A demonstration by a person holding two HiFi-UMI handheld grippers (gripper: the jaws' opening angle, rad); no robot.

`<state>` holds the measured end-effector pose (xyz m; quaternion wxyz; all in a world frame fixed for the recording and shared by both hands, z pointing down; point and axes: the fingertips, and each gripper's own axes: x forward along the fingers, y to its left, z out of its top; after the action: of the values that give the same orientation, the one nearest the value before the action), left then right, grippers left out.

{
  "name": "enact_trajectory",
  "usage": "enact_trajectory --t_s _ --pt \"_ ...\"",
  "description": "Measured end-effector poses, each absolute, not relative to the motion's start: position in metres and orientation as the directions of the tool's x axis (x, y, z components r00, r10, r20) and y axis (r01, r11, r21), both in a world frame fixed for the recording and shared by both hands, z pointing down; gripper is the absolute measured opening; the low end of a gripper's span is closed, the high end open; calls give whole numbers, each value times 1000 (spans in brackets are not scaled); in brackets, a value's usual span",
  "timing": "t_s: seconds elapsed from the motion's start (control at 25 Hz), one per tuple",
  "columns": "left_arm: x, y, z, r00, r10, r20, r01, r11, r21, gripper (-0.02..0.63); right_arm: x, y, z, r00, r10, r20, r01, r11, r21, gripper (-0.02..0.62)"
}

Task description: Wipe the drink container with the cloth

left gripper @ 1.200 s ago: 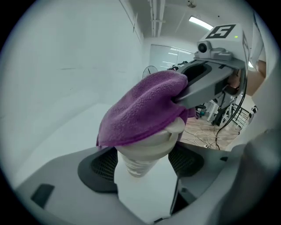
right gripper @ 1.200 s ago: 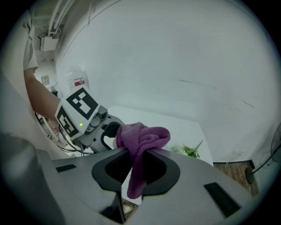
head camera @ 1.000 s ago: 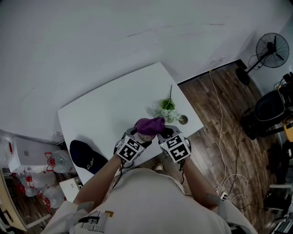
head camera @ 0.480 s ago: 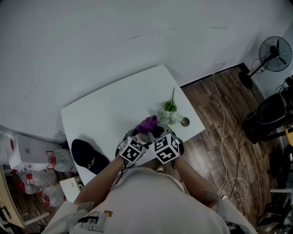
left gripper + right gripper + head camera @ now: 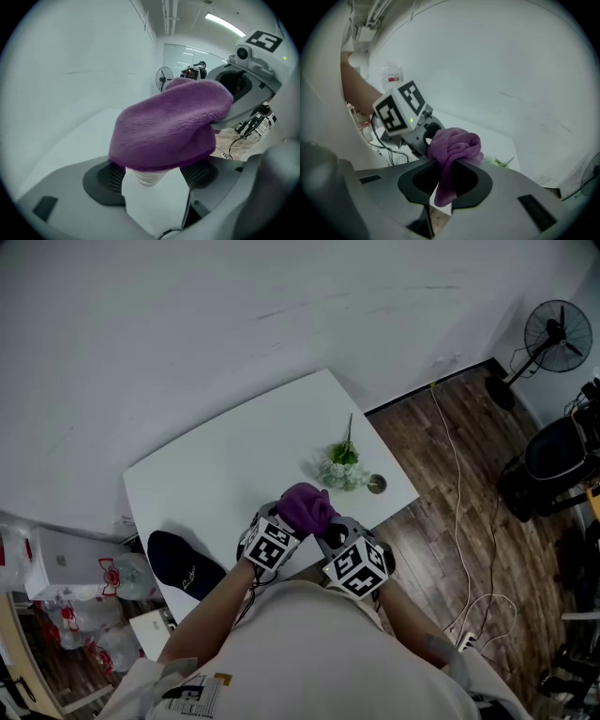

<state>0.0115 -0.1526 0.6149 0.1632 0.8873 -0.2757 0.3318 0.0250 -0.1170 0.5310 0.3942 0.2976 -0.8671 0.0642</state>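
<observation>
My left tool [image 5: 154, 174] is clenched on the drink container [image 5: 151, 206]. This white container stands between the two jaws, and both dark pads [image 5: 110, 177] press on its sides. In the left gripper view only its lower part shows, because the purple cloth [image 5: 171, 126] lies over the top of it like a hood, just above the jaws.

My right tool [image 5: 445, 182] is grasping the same cloth. In the right gripper view the jaws are closed on a fold of it: a bunch of the cloth sits just ahead of the jaw tips and one end hangs down between them. The marker cube of the left tool [image 5: 399, 112] shows beyond this bunch, to the left, so the two tools stand very near to each other, with the cloth and the container between them.

In the head view both tools are over the near edge of the white surface [image 5: 234, 456]. Ahead of the right tool and a little to its right, a small bunch of flowers [image 5: 342, 465] lies on the surface, with a small round thing [image 5: 376, 485] beside it; I cannot tell what that is. To the left of the left tool a dark cap [image 5: 180, 563] rests at the edge of the surface. A standing fan [image 5: 558, 334] is on the wooden floor, well apart to the right.
</observation>
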Motion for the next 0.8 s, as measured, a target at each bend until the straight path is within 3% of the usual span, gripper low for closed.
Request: enact_trajectory --t_s 0.36,0.6,0.8 --pt "0 -144 598 642 -386 662 -567 -820 73 374 94 -97 561 -411 -482 774 -710 701 60 83" --pt "-16 -143 561 635 -473 610 -635 -770 64 374 151 -116 550 -267 -628 731 -853 507 123 83" --pt "7 -159 523 669 -511 539 -603 -797 -7 374 171 -126 543 -195 -708 679 -908 392 149 83"
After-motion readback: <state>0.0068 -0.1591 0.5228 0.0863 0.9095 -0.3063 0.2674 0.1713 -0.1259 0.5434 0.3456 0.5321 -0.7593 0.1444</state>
